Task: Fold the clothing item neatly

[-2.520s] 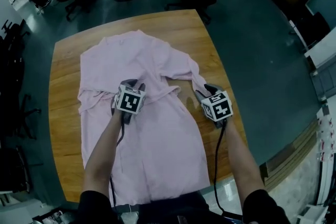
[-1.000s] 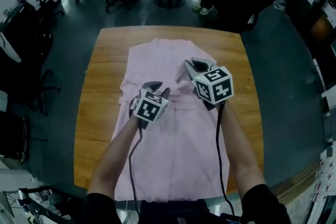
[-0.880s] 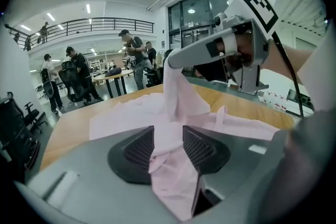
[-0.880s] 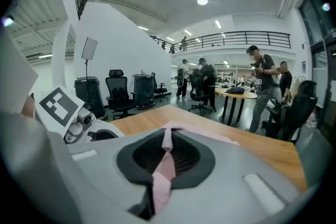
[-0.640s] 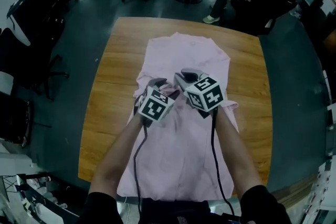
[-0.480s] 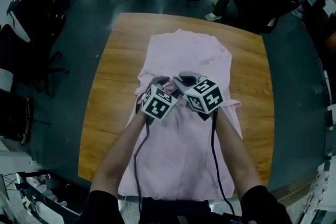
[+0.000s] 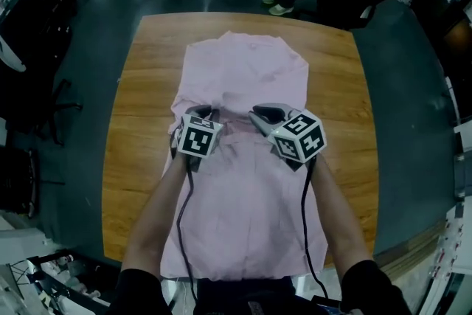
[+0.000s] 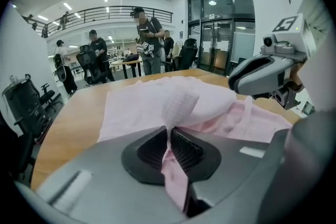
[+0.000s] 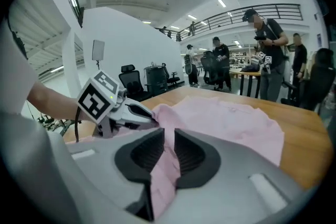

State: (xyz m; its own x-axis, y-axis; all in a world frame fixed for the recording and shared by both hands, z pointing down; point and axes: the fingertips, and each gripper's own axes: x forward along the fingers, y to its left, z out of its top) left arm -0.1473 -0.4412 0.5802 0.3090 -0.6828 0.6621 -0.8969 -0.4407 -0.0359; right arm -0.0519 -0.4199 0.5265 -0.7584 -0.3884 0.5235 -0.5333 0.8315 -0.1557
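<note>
- pink shirt (image 7: 243,77) lies lengthways down the mid of the wood counter (image 7: 140,85): collar end far from the person, hem at the near edge by their body. Sleeves look tucked in, w/ a ridge of bunched cloth across the middle.
- L claw (image 8: 169,136): jaws have just been closing and now pinch tight on a thin fold of shirt at the left end of that ridge. Cloth runs down thru the pads.
- R claw (image 9: 169,139): narrow, w/ a thicker wad of shirt between the pads, both pads touching it. Jaws have just been opening a bit, so grip prob loose.
- both claws sit low over the shirt's middle, near each other, side by side.
- handling, my read: thin, light, fully limp. No stiffness, so it sags between grab pts and creases wherever it bunches. Not fragile. Prob slides easy on smooth wood, so lower layers may drag along.
- where to grab: fold edges or seams, all layers in one bite, deep in the pads. Use two pts well apart so the edge comes up straight. A mid-panel grab just tents it.
- risk: R side slipping out.
</note>
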